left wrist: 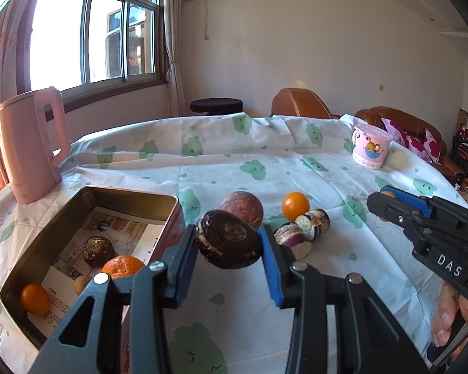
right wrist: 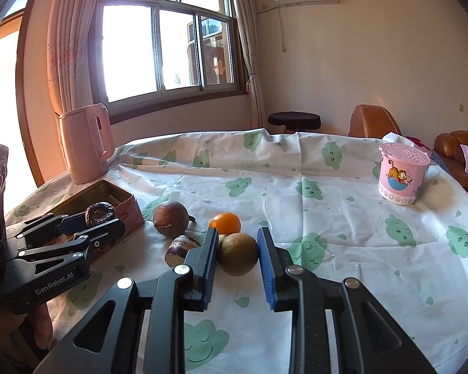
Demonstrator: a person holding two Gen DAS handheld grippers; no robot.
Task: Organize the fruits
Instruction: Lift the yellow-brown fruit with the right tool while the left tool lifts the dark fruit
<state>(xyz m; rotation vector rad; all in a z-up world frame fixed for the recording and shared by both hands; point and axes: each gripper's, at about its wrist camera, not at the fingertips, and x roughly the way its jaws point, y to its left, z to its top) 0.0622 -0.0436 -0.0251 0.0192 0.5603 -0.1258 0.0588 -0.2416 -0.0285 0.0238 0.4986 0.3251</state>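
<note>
My left gripper (left wrist: 229,246) is shut on a dark brown cut fruit half (left wrist: 227,240) and holds it just right of the open metal tin (left wrist: 134,198). The tin holds another dark half (left wrist: 97,251), a large orange (left wrist: 123,266), a small orange (left wrist: 34,298) and a small tan fruit (left wrist: 82,283). My right gripper (right wrist: 237,251) is shut on a round yellow-brown fruit (right wrist: 237,254) above the cloth. On the cloth lie a round brown fruit (right wrist: 170,222), a small orange (right wrist: 226,222) and purple cut pieces (left wrist: 302,227).
A pink kettle (left wrist: 31,143) stands at the far left behind the tin. A pink cartoon cup (right wrist: 400,174) stands at the far right. The table (right wrist: 327,187) is covered by a white cloth with green prints. Brown sofa and stool lie beyond.
</note>
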